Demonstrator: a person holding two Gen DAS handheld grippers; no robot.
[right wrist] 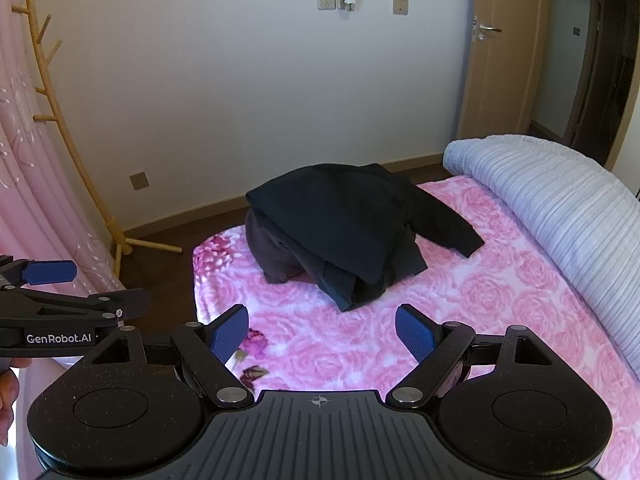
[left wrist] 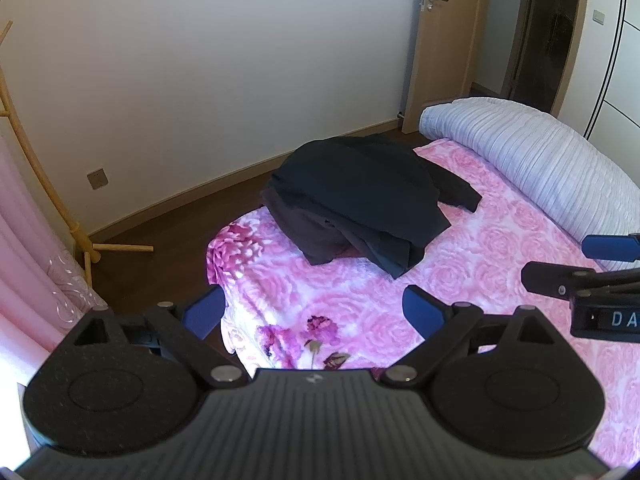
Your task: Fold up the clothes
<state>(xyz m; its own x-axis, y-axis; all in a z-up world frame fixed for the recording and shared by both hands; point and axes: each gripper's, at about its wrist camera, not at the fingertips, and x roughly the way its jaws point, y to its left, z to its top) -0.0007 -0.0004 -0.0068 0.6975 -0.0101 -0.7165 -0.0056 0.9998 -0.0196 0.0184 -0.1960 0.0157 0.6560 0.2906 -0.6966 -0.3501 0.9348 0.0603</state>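
Note:
A pile of dark clothes (left wrist: 360, 200) lies near the far corner of a bed with a pink rose-patterned sheet (left wrist: 460, 288). The top piece is black with a sleeve trailing right; a brownish piece sits under it at the left. The pile also shows in the right wrist view (right wrist: 352, 232). My left gripper (left wrist: 316, 312) is open and empty, above the sheet, short of the pile. My right gripper (right wrist: 322, 332) is open and empty, also short of the pile. Each gripper shows at the edge of the other's view.
A rolled pale striped quilt (left wrist: 540, 164) lies along the bed's right side. A wooden coat stand (right wrist: 72, 152) and pink curtain (right wrist: 24, 160) stand at the left. Dark floor, a white wall and a wooden door (left wrist: 440, 40) lie beyond the bed.

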